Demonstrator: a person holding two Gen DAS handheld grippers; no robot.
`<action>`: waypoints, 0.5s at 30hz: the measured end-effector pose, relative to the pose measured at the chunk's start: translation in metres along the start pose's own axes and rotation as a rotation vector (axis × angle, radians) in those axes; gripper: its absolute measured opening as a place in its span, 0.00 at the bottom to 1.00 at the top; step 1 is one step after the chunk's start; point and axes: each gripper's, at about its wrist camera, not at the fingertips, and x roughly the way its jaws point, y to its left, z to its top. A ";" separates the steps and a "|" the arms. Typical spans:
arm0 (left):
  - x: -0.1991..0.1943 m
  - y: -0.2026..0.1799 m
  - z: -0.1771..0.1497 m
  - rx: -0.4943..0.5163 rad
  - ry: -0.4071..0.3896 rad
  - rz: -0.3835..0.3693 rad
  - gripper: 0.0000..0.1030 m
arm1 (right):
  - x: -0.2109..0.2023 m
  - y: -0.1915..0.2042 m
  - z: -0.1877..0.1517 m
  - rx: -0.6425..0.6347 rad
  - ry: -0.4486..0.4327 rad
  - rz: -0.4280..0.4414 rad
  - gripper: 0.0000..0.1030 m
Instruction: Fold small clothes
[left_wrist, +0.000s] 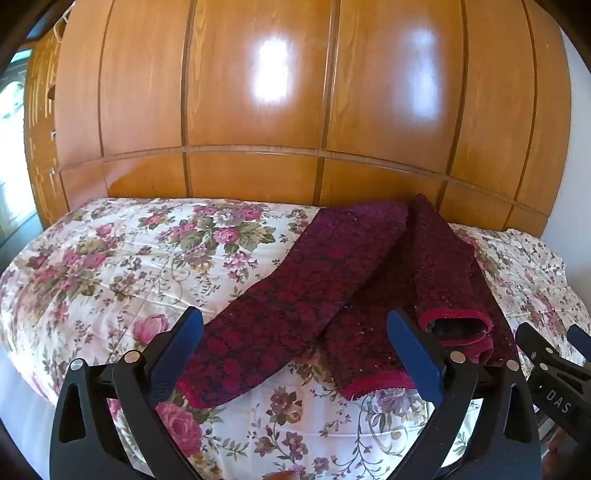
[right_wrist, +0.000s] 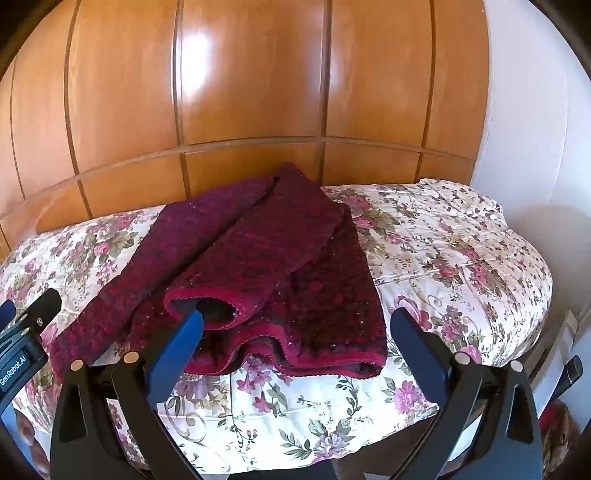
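Trousers (left_wrist: 332, 288) lie on floral quilt (left_wrist: 110, 266); left tongs (left_wrist: 295, 332) and right tongs (right_wrist: 295, 332) gape apart.

1. One dark red knitted garment (left_wrist: 354, 280), lying ahead of both pairs of jaws, with two sleeves showing: one stretched toward the left gripper's left jaw, the other folded over the body.
2. One bed with a floral cover (left_wrist: 110, 266), under and beyond the jaws.
3. One wooden panelled wardrobe (left_wrist: 295, 110), far beyond the jaws.
4. Two grippers: the left gripper (left_wrist: 295, 339) and the right gripper (right_wrist: 295, 332), each with two blue-padded jaws set wide apart.
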 end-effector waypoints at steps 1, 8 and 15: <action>0.000 0.000 0.000 0.000 0.001 -0.002 0.96 | 0.002 0.001 0.001 -0.009 0.024 -0.003 0.98; 0.000 0.007 -0.006 -0.007 0.009 -0.009 0.96 | 0.008 0.007 0.000 0.001 0.031 -0.001 0.98; 0.011 0.007 -0.014 -0.012 0.030 -0.001 0.96 | 0.016 0.014 -0.002 -0.030 0.042 0.019 0.98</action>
